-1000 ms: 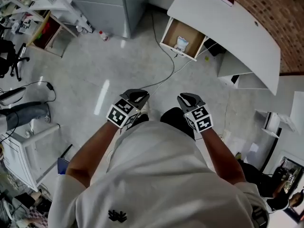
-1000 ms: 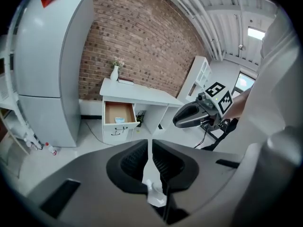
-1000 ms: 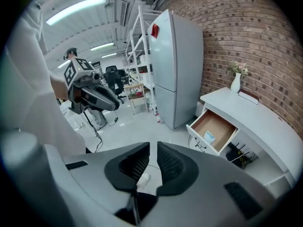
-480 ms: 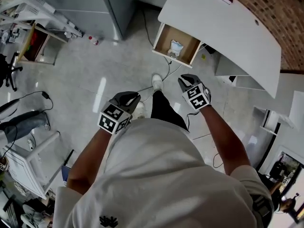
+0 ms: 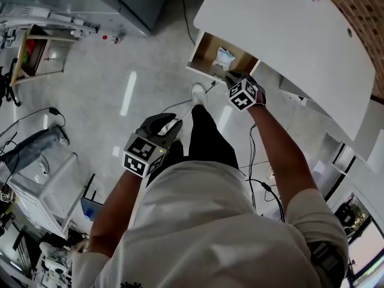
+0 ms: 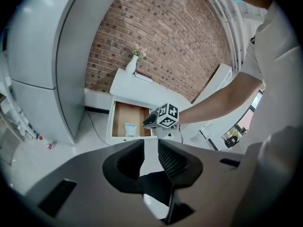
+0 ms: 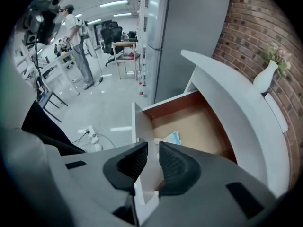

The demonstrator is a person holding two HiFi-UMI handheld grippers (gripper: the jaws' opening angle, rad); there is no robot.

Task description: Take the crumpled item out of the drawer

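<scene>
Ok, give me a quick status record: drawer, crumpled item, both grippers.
drawer: open, under the white desk
crumpled item: lying inside the drawer, not gripped
right gripper: at the drawer's front edge, jaws slightly apart, nothing between them
left gripper: back over the floor, jaws slightly apart, empty

right arm (image 5: 281,155) reaching forward, right claw (image 5: 230,77) slightly parted — empty, left claw (image 5: 171,123) low, parted too

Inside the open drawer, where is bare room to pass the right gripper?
Bare bottom of the drawer lies between the crumpled item and the back wall. It is tight near the front panel, where the item lies.
</scene>
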